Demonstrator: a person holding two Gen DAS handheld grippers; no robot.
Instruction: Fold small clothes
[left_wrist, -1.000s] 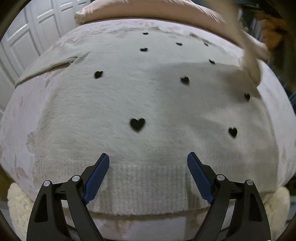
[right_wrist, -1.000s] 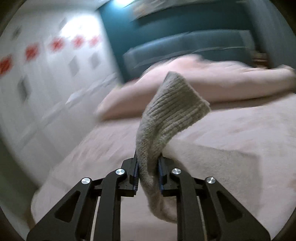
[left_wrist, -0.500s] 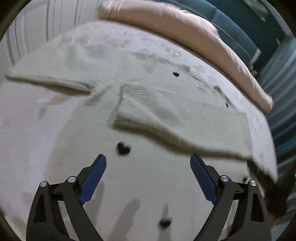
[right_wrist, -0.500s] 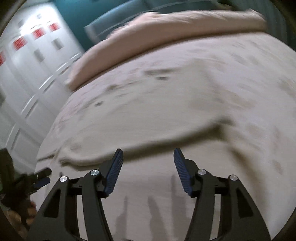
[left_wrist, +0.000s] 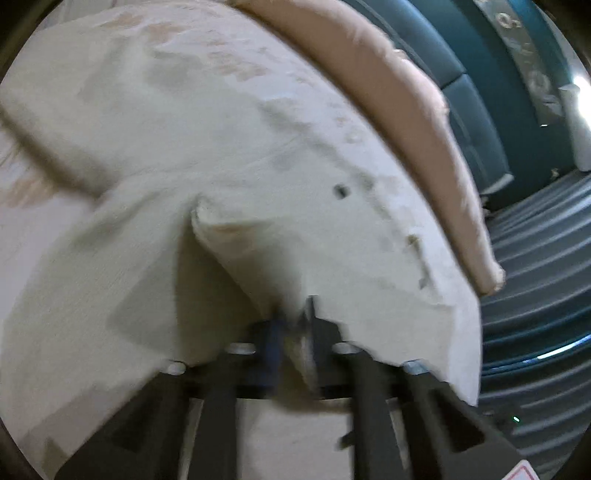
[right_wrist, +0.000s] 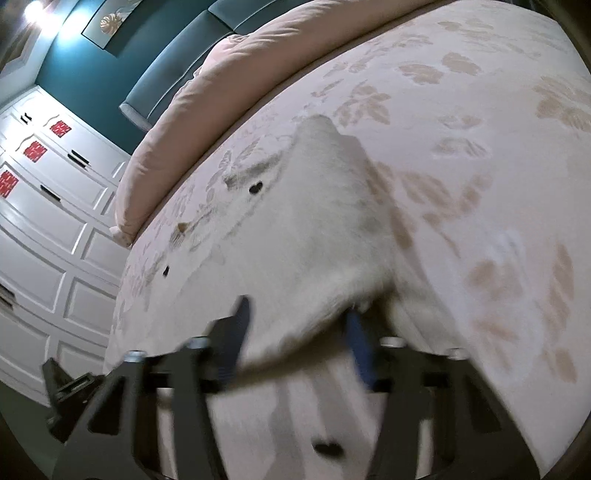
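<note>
Your cream knitted sweater with small black hearts (left_wrist: 303, 229) lies on the floral-patterned pale bedspread (right_wrist: 480, 155). A fold of the sweater sits between the jaws of your left gripper (left_wrist: 293, 317), which are closing on it. Its edge lies between the closing jaws of your right gripper (right_wrist: 299, 325). Far behind the sweater, the rolled pink duvet (right_wrist: 192, 110) runs across the bed. The white panelled wardrobe (right_wrist: 48, 221) stands left of the bed.

Left tool (left_wrist: 293, 325) jaws closing, nearly together (fabric between); right tool (right_wrist: 299, 332) jaws closing, angled down.
</note>
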